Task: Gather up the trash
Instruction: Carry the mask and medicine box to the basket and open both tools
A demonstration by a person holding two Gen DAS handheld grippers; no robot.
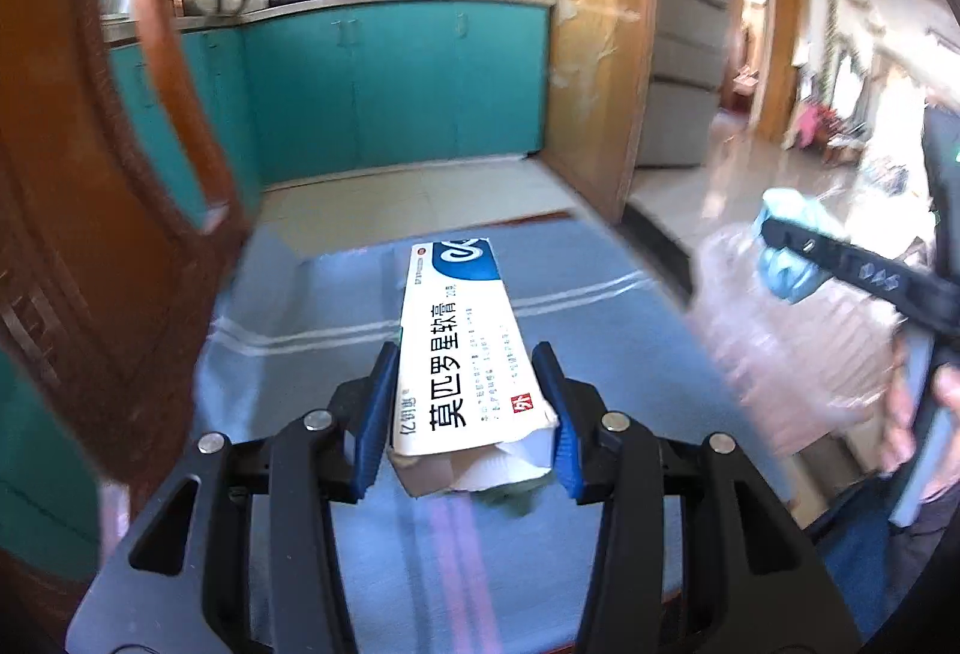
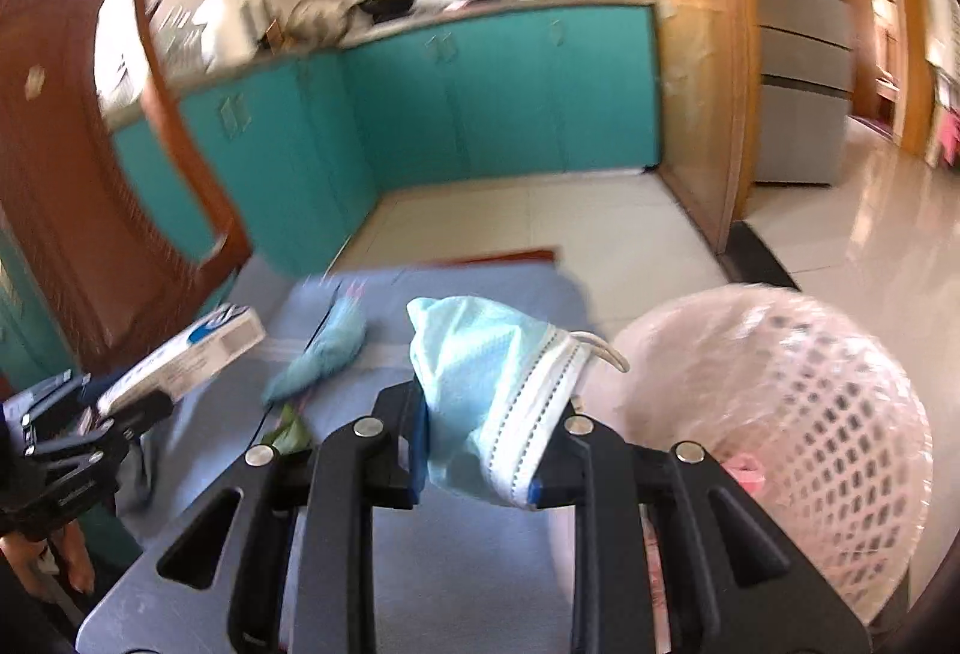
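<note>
Glossy cardboard box (image 1: 462, 348), soft pleated cloth mask (image 2: 486, 390)

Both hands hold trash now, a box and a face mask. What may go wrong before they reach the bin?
1. The ointment box has an open, torn end between the left gripper's jaws; it may crush or slip out.
2. The face mask hangs loosely from the right gripper; its ear loop may snag on the lined basket bin.
3. A crumpled blue piece on the table could be forgotten.

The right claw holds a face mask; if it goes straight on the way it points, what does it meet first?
Probably nothing near: beyond the face mask in the right claw lie the blue cloth's far edge and bare floor. Depth is unclear.
</note>
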